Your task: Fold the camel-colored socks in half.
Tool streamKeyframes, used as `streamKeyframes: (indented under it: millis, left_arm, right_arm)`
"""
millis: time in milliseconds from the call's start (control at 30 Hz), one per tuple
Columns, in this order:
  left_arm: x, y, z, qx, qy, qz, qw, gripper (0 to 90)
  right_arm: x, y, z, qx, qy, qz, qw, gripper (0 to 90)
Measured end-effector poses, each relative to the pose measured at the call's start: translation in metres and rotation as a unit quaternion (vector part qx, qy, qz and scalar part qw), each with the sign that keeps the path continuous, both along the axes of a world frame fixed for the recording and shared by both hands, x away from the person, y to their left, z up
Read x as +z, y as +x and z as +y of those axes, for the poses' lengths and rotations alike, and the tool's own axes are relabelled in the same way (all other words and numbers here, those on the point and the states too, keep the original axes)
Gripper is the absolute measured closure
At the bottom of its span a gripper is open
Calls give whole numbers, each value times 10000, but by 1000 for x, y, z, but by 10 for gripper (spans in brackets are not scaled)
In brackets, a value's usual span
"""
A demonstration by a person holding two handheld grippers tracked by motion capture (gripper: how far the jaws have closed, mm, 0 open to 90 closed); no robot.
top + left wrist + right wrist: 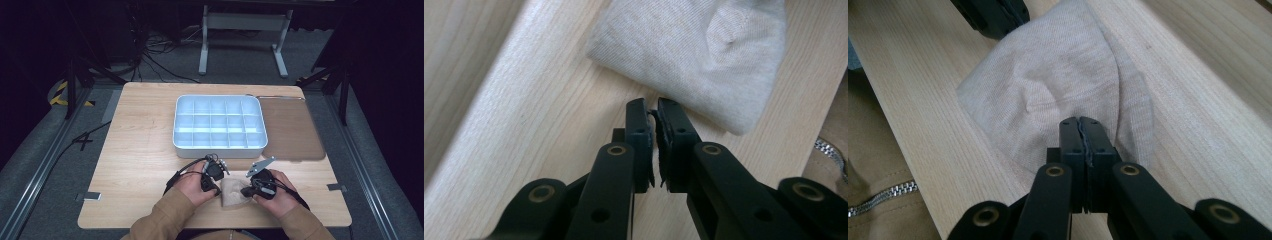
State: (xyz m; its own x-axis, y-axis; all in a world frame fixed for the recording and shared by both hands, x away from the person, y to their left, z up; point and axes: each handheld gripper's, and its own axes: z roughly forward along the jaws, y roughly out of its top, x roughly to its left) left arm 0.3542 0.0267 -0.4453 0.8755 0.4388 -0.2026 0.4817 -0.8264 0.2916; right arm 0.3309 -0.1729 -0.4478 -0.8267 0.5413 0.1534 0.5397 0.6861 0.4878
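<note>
The right gripper (1082, 125) is clenched with nothing between its jaws, tips over the near part of the folded beige cloth (1063, 90). The left gripper (651, 107), pinched nearly closed and empty, sits just beside the cloth's opposite edge. Both being closed, a push could merely bunch or slide the cloth across the table (140, 150), well short of the compartment tray (219, 145) beyond.

I read this as a lab recording bay: my light wooden table (140, 150) stands on grey carpet between black curtains (30, 50), with loose black cables (155, 55) and a white metal stand (245, 35) beyond, yellow-black hazard tape (60, 95) at left.
</note>
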Motion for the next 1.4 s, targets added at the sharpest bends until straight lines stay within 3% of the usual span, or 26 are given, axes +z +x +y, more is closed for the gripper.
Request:
streamKeyframes:
  millis: [333,600,700,867,1100,1400]
  left_arm:
    - [2,-2,-5,-127,-119,-91,9998,828]
    - [9,-4,-5,-165,-468,-282,9984,820]
    - [12,-7,-8,-175,-635,-470,9967,821]
    - [14,-11,-15,-251,-834,-560,9946,820]
    - [12,-10,-25,-414,-782,-542,9946,804]
    - [11,-10,-28,-377,-783,-584,9945,795]
  right_arm:
    - [-1,0,1,-4,9,-16,10000,900]
    - [-1,-1,1,-9,12,-18,10000,900]
    - [-1,-1,2,-18,11,-13,10000,900]
    - [-2,-1,2,-41,30,6,10000,900]
    - [-3,-1,1,-107,93,44,9999,900]
    - [0,-1,-1,-73,87,20,9999,880]
